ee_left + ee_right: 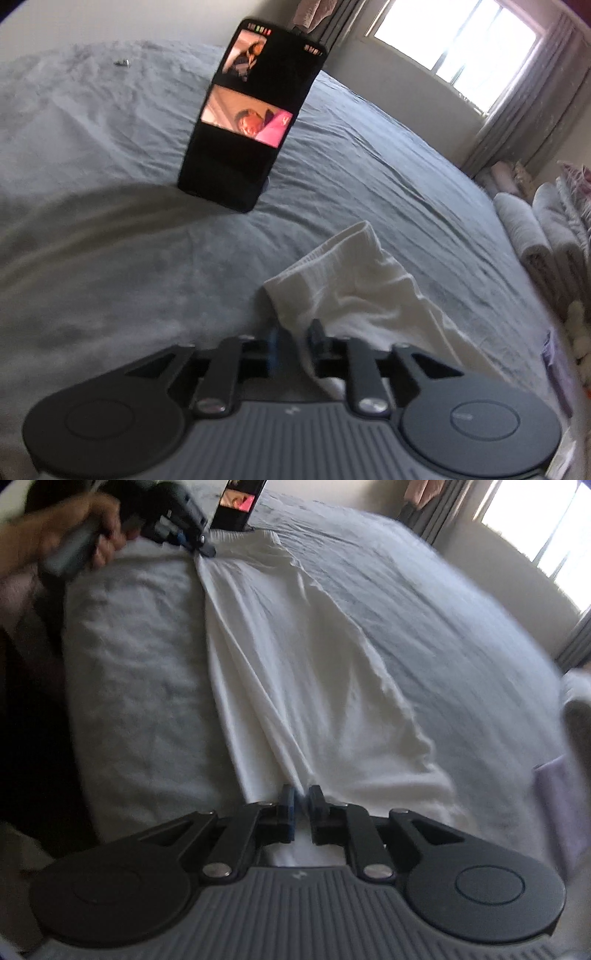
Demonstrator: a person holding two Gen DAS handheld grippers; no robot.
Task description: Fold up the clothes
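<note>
While the left hand-held gripper [293,341] stands slightly spread around one end of the white garment [295,672], the right hand-held gripper [301,805] stands barely parted around the opposite end; the garment lies stretched along the grey bed [110,240], near the propped phone [251,114].

No legible text: only blurred, unreadable marks on the phone screen [255,110] upright on the bed.
</note>
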